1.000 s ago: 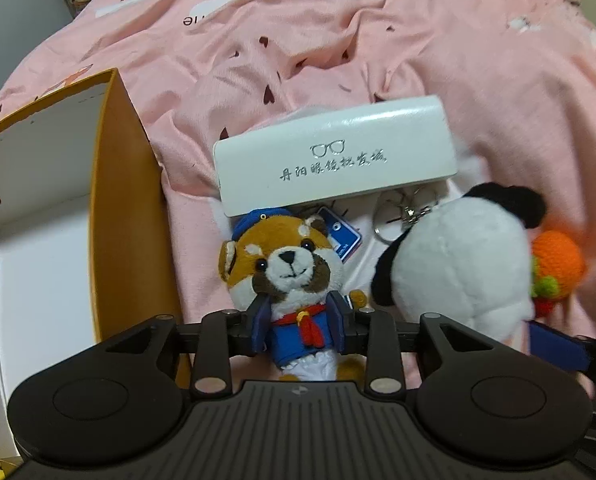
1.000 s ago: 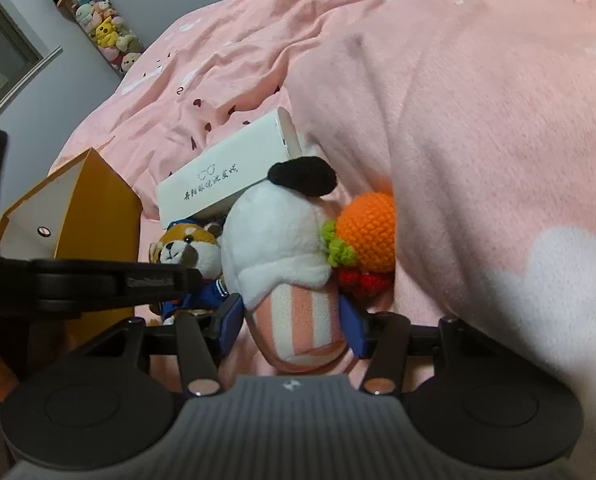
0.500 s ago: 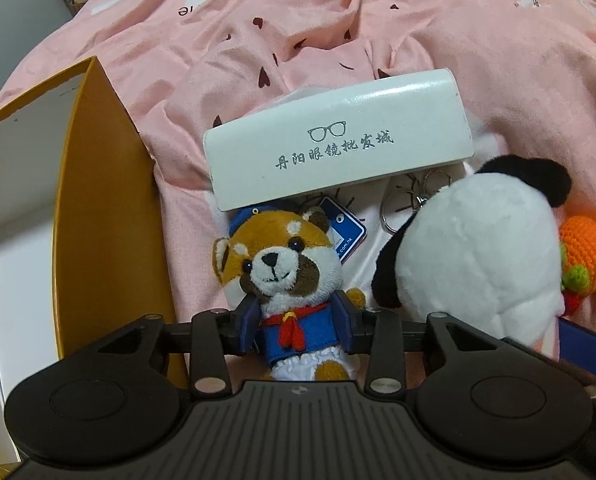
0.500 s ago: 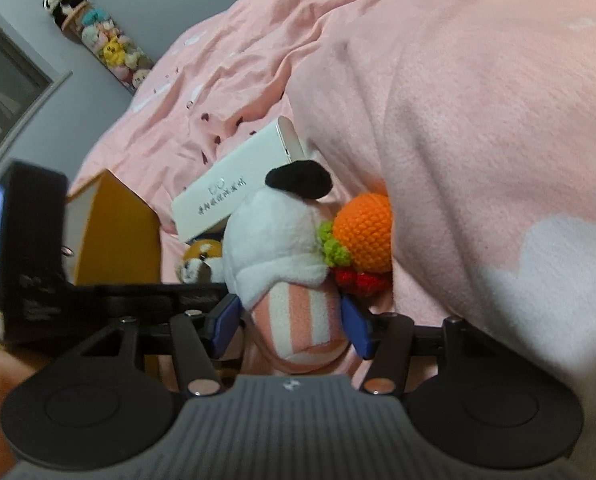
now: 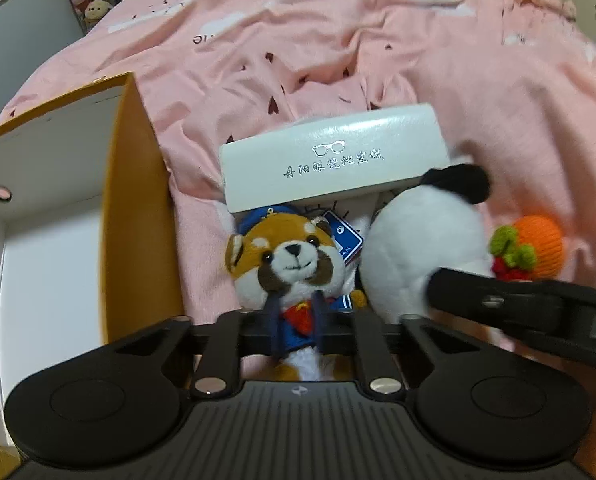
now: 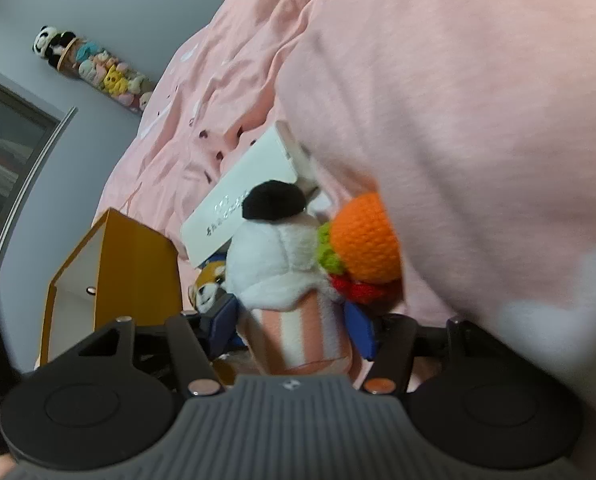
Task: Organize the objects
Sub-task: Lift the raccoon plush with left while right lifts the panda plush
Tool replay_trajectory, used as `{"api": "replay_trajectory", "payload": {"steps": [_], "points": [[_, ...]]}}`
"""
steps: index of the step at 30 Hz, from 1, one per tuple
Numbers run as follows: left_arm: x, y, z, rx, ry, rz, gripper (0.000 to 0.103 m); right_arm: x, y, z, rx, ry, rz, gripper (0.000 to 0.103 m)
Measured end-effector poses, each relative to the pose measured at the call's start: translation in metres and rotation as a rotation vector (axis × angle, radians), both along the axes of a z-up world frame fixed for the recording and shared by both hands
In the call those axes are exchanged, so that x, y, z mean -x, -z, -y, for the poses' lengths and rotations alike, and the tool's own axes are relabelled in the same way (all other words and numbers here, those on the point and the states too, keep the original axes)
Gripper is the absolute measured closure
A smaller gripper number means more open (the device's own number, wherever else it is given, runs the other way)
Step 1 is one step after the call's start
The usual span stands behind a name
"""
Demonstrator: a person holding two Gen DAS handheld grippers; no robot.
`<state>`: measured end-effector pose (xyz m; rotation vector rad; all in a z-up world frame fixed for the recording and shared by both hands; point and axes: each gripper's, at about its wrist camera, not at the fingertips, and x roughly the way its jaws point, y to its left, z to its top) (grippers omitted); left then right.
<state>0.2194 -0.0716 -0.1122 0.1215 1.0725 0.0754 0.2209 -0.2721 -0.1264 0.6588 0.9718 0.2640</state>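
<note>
Left wrist: glasses case (image 5: 332, 166) behind red panda plush (image 5: 287, 264), box (image 5: 137, 216) beside.

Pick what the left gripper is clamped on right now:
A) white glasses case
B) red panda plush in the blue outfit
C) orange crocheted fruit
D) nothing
B: in the left wrist view the left gripper has both fingers pressed into the blue body of the red panda plush.

Red panda plush (image 5: 287, 264), panda plush (image 5: 420, 248) side-by-side, bed
</note>
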Motion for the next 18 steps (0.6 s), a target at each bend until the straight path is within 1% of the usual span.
{"api": "replay_trajectory", "payload": {"steps": [1,2,5,6,7,8,9,11,12,13,15,18], "points": [[0.002,-0.001,-0.002,0.027,-0.002,-0.004,0.097,-0.001,0.001,-0.004,0.007,-0.011,0.000,0.042],[0.004,0.000,-0.003,0.045,-0.007,-0.009,0.097,-0.001,0.001,-0.008,0.017,-0.023,0.001,0.041],[0.009,0.003,0.000,0.017,0.005,0.010,0.094,0.001,-0.002,-0.015,0.055,-0.035,0.017,0.046],[0.010,0.002,-0.001,0.023,-0.004,0.014,0.089,0.005,-0.004,-0.014,0.060,-0.029,0.023,0.047],[0.011,0.002,-0.001,0.026,-0.002,0.015,0.079,0.009,-0.007,-0.014,0.065,-0.019,0.034,0.048],[0.011,0.002,0.001,0.026,0.004,0.013,0.075,0.014,-0.011,-0.012,0.068,-0.007,0.049,0.048],[0.011,0.003,0.002,0.017,0.008,0.007,0.068,0.019,-0.014,-0.011,0.072,0.004,0.060,0.049],[0.008,0.007,0.007,-0.029,0.010,-0.001,0.059,0.027,-0.019,-0.007,0.096,0.029,0.069,0.049],[0.005,0.010,0.009,-0.051,0.008,-0.002,0.052,0.029,-0.019,-0.005,0.101,0.040,0.071,0.049],[0.002,0.013,0.010,-0.062,0.007,-0.013,0.047,0.029,-0.019,-0.003,0.095,0.050,0.070,0.049],[-0.005,0.018,0.011,-0.073,-0.010,-0.042,0.045,0.027,-0.017,0.003,0.068,0.065,0.056,0.049],[-0.011,0.023,0.011,-0.074,-0.027,-0.059,0.044,0.023,-0.011,0.007,0.043,0.082,0.033,0.049]]}}
